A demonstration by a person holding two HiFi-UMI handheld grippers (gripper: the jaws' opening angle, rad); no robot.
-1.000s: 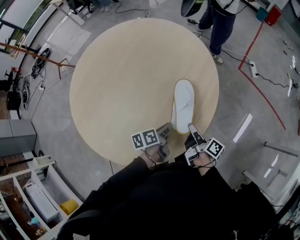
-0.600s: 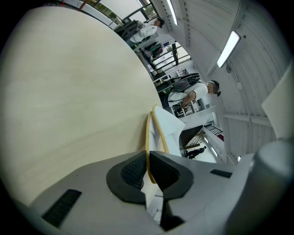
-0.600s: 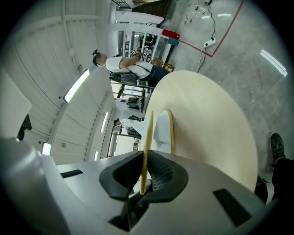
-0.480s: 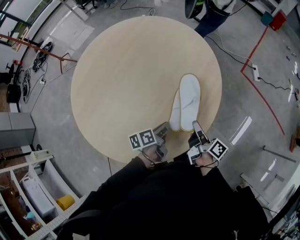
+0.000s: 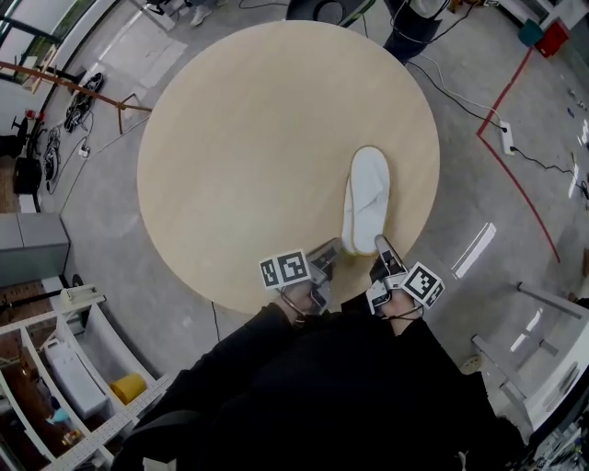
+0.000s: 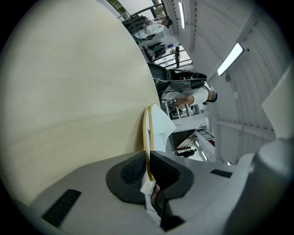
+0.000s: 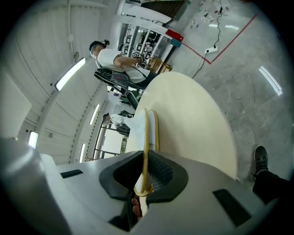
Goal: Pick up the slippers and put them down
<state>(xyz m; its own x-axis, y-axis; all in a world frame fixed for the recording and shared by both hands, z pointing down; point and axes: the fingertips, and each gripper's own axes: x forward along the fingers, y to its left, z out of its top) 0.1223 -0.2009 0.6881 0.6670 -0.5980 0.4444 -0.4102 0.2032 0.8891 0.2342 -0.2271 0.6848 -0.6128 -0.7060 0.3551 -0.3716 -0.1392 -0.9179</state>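
A pair of white slippers with yellow-edged soles (image 5: 366, 195) lies at the near right of the round beige table (image 5: 258, 129), one almost fully over the other. My left gripper (image 5: 333, 257) is shut on the heel edge of the left slipper (image 6: 161, 126); its sole rim runs between the pads at the left gripper (image 6: 148, 168). My right gripper (image 5: 379, 246) is shut on the heel of the right slipper (image 7: 146, 123), and the thin sole is pinched at the right gripper (image 7: 143, 178). Both slippers stand on edge in the gripper views, against the tabletop (image 7: 193, 114).
A person (image 5: 411, 20) stands at the table's far edge, also seen as a person (image 7: 115, 57) bent over the far side. Red floor tape (image 5: 502, 120) and a power strip (image 5: 505, 136) lie to the right. White shelving (image 5: 55, 368) stands at the lower left.
The two slippers, fanned side by side half a second ago, now overlap almost fully. Both grippers stay clamped on the heels, and the right one has sunk a little.
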